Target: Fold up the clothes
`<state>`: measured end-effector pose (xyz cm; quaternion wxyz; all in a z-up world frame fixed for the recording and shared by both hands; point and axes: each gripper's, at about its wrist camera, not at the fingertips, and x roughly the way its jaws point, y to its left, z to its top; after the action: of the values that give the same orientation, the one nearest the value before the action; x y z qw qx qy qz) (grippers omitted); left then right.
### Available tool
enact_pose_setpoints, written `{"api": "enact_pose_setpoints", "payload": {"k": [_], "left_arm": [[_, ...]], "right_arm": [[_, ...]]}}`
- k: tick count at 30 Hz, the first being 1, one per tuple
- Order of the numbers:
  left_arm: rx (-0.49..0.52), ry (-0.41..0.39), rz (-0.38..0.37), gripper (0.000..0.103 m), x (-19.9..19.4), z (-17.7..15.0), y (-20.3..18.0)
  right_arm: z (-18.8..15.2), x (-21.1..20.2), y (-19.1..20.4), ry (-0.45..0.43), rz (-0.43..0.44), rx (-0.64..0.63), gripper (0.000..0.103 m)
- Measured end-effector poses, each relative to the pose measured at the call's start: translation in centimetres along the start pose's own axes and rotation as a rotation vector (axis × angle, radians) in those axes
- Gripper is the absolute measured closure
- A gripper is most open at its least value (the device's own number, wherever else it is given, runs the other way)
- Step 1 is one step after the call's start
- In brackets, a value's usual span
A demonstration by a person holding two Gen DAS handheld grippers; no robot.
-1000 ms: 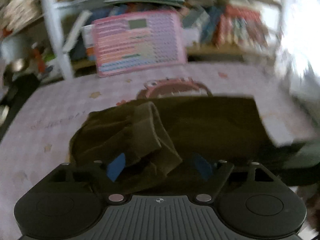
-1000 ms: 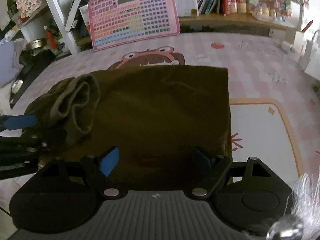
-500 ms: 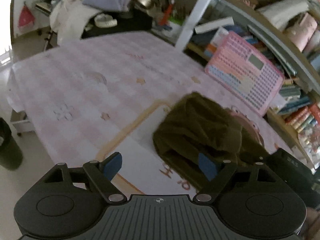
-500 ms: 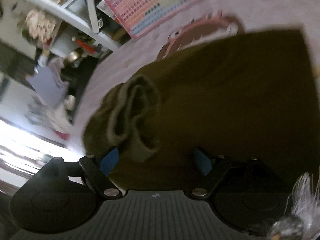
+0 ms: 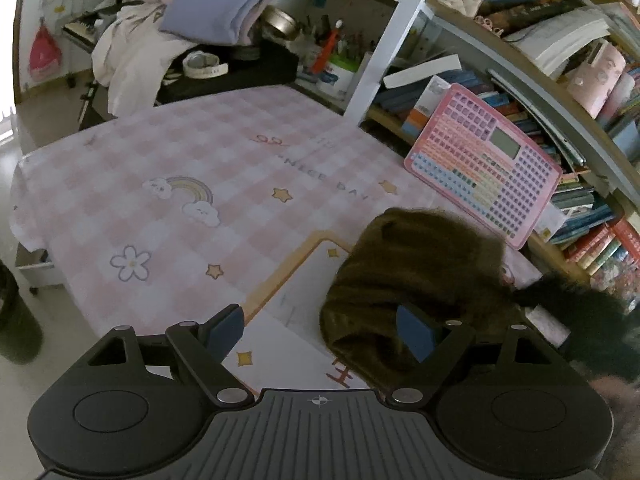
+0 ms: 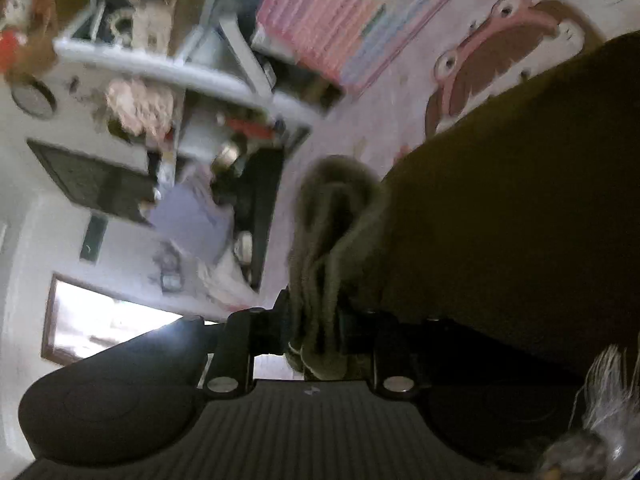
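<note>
Pink-checked cloth (image 5: 168, 152) printed with a rainbow, stars and a flower covers the table, and cluttered bookshelves (image 5: 560, 92) rise along its far side. Against the shelves leans a pink keyboard toy (image 5: 484, 164). An olive-brown garment (image 5: 416, 276) lies on the table near that toy, partly over a white panel with an orange border; in the right wrist view it spreads dark and flat (image 6: 520, 200), with a bunched, paler fold rising at its left edge. The right gripper (image 6: 316, 332) has just been closing, and its jaws now pinch that bunched fold of the garment between them. The left gripper (image 5: 320, 328) stands wide, holding nothing; its right finger (image 5: 416, 332) sits over the garment's near edge, its left one above bare tablecloth.
</note>
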<state>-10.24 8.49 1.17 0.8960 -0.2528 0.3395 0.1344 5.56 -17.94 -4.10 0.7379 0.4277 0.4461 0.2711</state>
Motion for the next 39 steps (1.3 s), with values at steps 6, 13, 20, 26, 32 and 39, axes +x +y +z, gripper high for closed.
{"api": "enact_pose_setpoints", "payload": {"k": [6, 13, 20, 26, 32, 39], "left_arm": [[0.014, 0.019, -0.016, 0.017, 0.6, 0.1, -0.2], [0.036, 0.035, -0.04, 0.017, 1.3, -0.4, -0.8], [0.113, 0.073, -0.078, 0.017, 2.2, -1.4, -3.2], [0.237, 0.109, -0.101, 0.017, 2.5, -3.3, -6.4], [0.37, 0.14, -0.13, 0.017, 2.0, -6.0, -9.2], [0.458, 0.136, -0.141, 0.017, 1.8, -6.6, -10.7]], "right_arm": [[0.3, 1.8, -3.3, 0.054, -0.152, 0.072, 0.073], [-0.4, -1.4, -1.2, 0.057, -0.201, -0.115, 0.061], [-4.5, -6.6, 1.0, -0.019, -0.373, -0.543, 0.048], [-7.0, -9.4, -0.4, -0.08, -0.537, -0.652, 0.044], [-7.5, -12.0, -1.3, -0.138, -0.616, -0.668, 0.035], [-8.4, -13.7, -1.8, -0.164, -0.685, -0.631, 0.03]]}}
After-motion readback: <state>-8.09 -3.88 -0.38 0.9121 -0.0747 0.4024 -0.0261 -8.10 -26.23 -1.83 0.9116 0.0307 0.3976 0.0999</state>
